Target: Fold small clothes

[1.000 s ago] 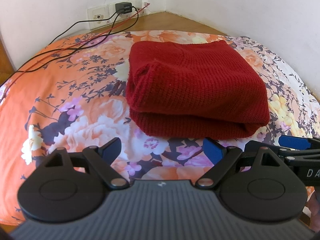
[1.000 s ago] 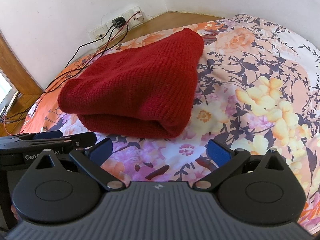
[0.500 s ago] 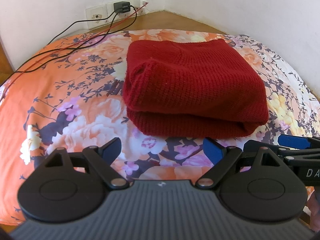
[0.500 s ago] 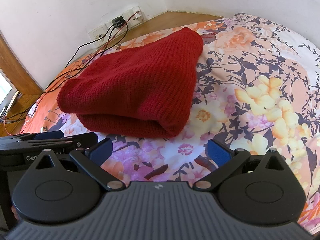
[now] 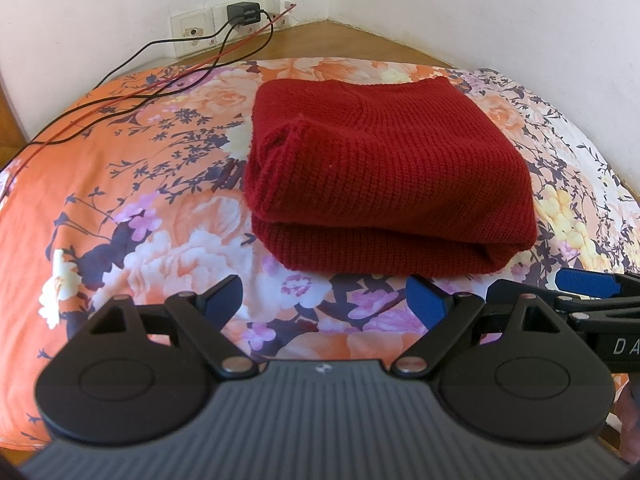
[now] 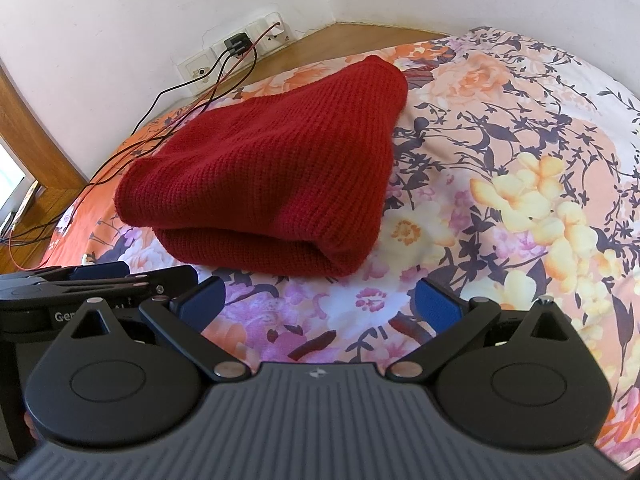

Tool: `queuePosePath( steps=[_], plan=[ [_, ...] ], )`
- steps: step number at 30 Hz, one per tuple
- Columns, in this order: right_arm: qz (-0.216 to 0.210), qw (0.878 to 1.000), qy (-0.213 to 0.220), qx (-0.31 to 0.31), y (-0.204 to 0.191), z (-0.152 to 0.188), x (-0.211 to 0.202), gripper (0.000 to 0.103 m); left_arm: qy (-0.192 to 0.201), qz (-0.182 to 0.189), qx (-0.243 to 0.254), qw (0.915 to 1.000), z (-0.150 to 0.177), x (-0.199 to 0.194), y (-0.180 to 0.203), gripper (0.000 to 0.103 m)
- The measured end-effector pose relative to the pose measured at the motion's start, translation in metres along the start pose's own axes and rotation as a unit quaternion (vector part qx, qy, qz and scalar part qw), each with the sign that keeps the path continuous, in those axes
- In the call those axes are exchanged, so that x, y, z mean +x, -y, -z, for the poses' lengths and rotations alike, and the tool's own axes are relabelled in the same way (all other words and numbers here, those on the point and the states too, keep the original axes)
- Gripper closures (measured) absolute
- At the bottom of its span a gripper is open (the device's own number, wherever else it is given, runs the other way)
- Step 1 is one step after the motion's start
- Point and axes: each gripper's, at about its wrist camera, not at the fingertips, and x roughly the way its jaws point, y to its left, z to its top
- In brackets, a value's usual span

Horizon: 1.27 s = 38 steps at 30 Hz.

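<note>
A dark red knitted garment (image 5: 384, 176) lies folded into a thick rectangle on a floral bedsheet (image 5: 120, 208); its folded edge faces me. In the right wrist view the same red garment (image 6: 272, 184) fills the middle. My left gripper (image 5: 324, 300) stands open just short of the garment's near edge, nothing between its blue pads. My right gripper (image 6: 318, 304) is also open and holds nothing, a little nearer than the garment's right front corner. Each gripper shows at the edge of the other's view.
Black and red cables (image 5: 160, 80) run from wall sockets (image 5: 240, 16) across the sheet's far left. A wooden ledge (image 5: 360, 40) and white walls close off the back. A wooden frame (image 6: 36, 136) stands at the left. Bare sheet (image 6: 520, 160) lies right of the garment.
Both grippers stay open and nearly still. The left view has shifted slightly, and a loose flap at the garment's left top corner now shows.
</note>
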Motion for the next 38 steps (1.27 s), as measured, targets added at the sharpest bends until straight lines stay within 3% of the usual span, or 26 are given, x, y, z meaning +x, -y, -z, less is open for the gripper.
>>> queuePosePath(
  steps=[38],
  plan=[
    [-0.001, 1.000, 0.001, -0.001, -0.0002, 0.0008, -0.0012, 0.000, -0.003, 0.005, 0.002, 1.0000, 0.0034, -0.0017, -0.0004, 0.013]
  ],
)
